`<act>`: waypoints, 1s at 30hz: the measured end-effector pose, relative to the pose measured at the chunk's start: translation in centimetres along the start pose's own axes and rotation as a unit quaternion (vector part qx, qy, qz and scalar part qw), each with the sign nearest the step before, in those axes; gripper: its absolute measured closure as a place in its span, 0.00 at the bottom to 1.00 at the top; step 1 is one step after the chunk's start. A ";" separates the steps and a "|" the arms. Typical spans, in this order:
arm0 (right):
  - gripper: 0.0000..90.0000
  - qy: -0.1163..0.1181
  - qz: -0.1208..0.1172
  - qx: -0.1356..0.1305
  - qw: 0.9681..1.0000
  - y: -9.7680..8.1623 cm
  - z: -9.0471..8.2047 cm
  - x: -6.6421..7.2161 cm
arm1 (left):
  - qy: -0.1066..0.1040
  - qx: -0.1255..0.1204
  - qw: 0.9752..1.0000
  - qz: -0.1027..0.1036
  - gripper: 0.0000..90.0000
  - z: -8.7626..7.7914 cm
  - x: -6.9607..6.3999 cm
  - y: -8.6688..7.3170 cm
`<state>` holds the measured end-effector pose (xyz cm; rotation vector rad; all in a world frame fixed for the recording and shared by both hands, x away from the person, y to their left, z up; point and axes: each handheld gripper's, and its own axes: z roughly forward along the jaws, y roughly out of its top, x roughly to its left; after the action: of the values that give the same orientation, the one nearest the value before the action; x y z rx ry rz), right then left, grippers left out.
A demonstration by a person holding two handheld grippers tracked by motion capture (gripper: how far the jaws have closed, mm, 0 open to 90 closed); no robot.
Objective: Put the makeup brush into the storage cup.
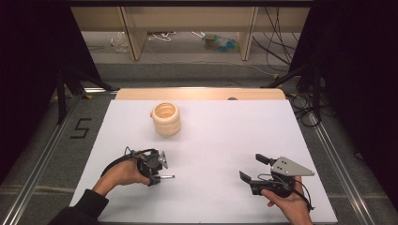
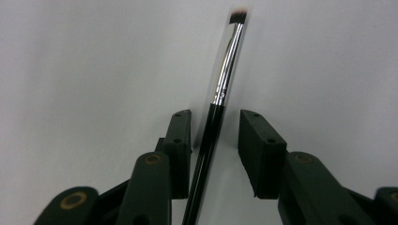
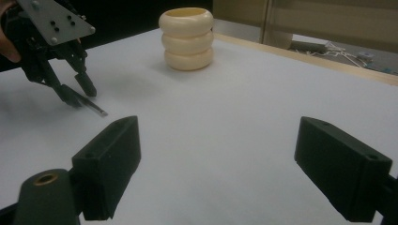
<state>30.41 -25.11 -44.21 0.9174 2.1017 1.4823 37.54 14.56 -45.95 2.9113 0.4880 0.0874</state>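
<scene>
Glossy black brush (image 2: 206, 140) handle, shiny metal ferrule; matt white table (image 1: 225, 140)

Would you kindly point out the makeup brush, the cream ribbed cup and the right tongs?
makeup brush (image 2: 224, 79), left gripper view, on its silver ferrule.
cream ribbed cup (image 1: 166, 123), high view, on its outer wall.
right tongs (image 3: 218, 164), right gripper view, midway between the open jaw tips.
</scene>
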 end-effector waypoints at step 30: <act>0.18 0.006 -0.002 0.014 1.000 0.1 -0.2 0.1 | -0.016 0.038 0.999 0.009 0.93 0.2 0.7 1.1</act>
<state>30.25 -25.15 -44.02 0.9176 2.1360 1.4630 38.55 13.74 -45.88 2.9871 0.4685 0.0239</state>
